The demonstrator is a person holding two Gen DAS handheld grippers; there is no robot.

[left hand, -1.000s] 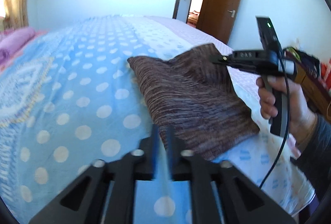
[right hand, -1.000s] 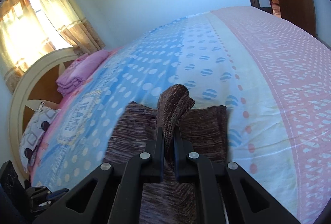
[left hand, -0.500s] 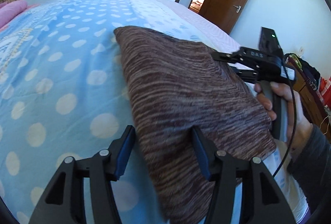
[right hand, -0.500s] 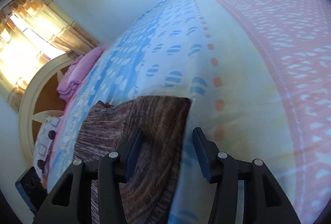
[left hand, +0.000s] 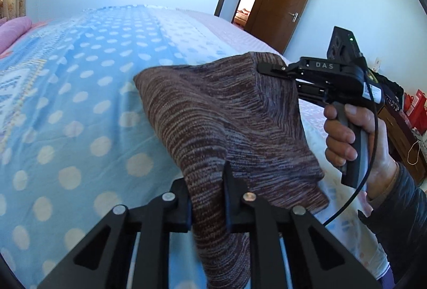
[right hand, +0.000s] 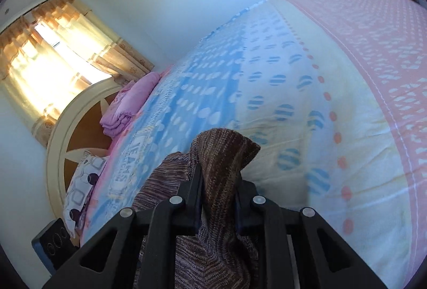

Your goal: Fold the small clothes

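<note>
A polka-dot bed [left hand: 80, 113] carries the brown knit garment [left hand: 213, 123] and folded pink bedding [right hand: 128, 107].

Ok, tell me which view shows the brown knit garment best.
The left wrist view: the brown knit garment spreads wide over the bedspread, most of its face and one folded edge visible. The right wrist view shows only a bunched corner and a strip below.

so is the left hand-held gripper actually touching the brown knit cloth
Touching. In the left wrist view the left hand-held gripper has the brown knit cloth bunched between its closing jaws, both fingers pressed against the fabric with no gap.
</note>
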